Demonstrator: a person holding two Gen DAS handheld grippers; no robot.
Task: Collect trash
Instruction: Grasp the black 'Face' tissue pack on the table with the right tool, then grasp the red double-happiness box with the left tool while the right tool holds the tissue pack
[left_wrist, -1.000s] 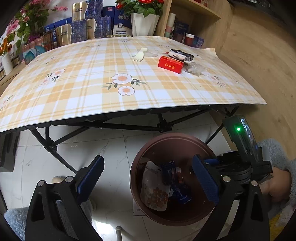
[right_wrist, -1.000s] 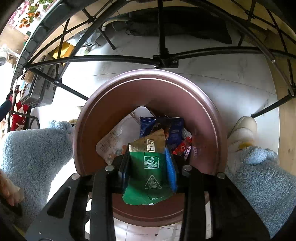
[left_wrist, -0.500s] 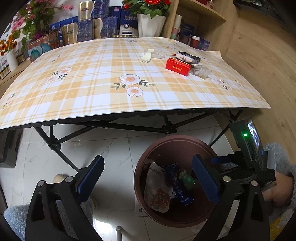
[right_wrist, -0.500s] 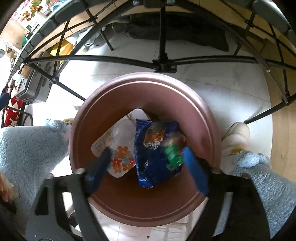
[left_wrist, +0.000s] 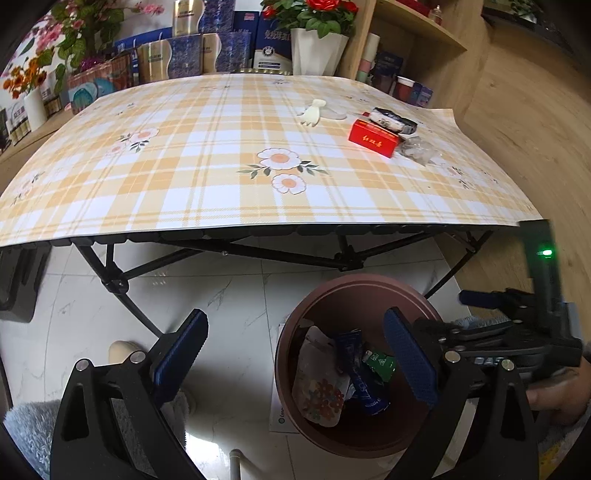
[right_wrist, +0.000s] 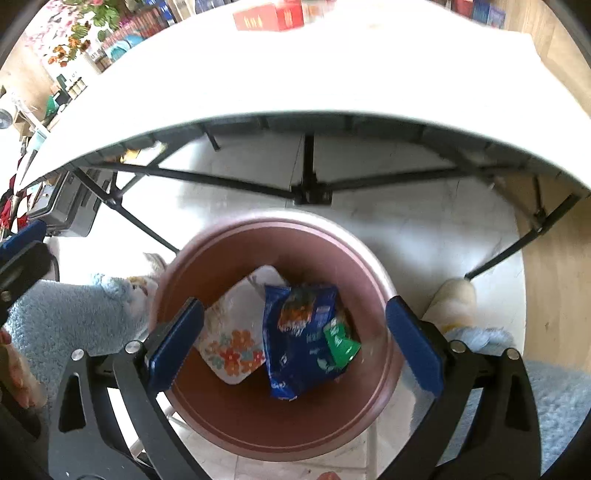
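R tongs (right_wrist: 293, 347) opening wide, empty, above round brown plastic bin (right_wrist: 384, 280) w/ green wrapper (right_wrist: 340, 345) inside, lower centre; L tongs (left_wrist: 293, 363) wide, idle.

Down in the lower middle of the right wrist view sits the round brown bin (right_wrist: 280, 424) on the pale floor, upright, mouth open. Inside it, a white packet with orange flowers (right_wrist: 236, 343) lies flat at the left, a blue snack bag (right_wrist: 295, 350) lies crumpled across the middle, and a small green wrapper (right_wrist: 340, 345) rests on the bag's right edge. At the upper right of the left wrist view, a red box (left_wrist: 373, 137), a white plastic fork (left_wrist: 312, 115) and a crumpled clear wrapper (left_wrist: 417, 147) lie on the checked tabletop.
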